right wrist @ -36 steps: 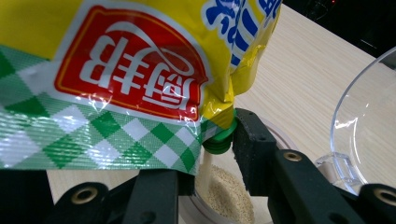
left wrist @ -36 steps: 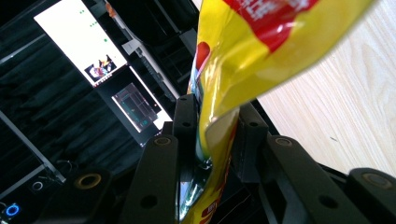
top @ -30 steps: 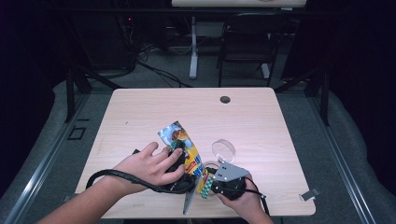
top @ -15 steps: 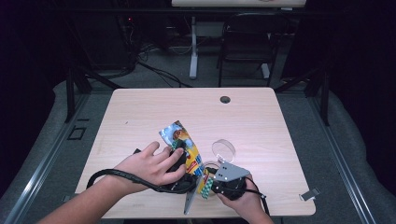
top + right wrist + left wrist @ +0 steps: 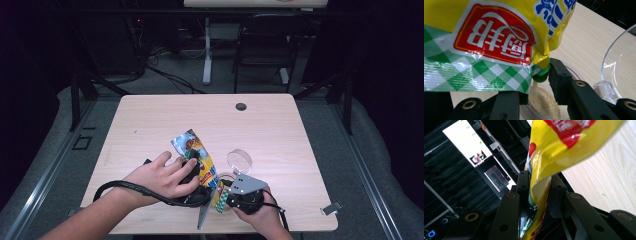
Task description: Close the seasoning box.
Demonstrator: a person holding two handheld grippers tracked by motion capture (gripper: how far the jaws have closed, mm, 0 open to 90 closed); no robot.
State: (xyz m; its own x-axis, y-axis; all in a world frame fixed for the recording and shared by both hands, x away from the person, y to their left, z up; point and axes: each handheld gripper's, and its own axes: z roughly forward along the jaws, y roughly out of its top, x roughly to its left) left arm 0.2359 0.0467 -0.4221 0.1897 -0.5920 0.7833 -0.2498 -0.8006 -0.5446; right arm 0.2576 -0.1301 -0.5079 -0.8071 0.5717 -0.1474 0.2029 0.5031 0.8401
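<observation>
A yellow seasoning pouch (image 5: 196, 152) with a red label and green check band is held tilted over the table's front. My left gripper (image 5: 199, 176), under the person's left hand, is shut on the pouch's body (image 5: 541, 170), with a jaw on either side. The pouch's green spout (image 5: 541, 75) points down into a small clear jar (image 5: 544, 102) holding beige powder. My right gripper (image 5: 226, 196) is shut on that jar; its right fingertip (image 5: 557, 75) presses the jar's side, and the pouch (image 5: 494, 42) hides the left one.
A clear round lid (image 5: 240, 160) lies on the wooden table (image 5: 280, 130) just beyond the jar, and it is seen as a curved clear wall (image 5: 619, 62) at the right. A cable hole (image 5: 241, 106) sits near the far edge. A small clip (image 5: 331, 208) rests at the front right corner.
</observation>
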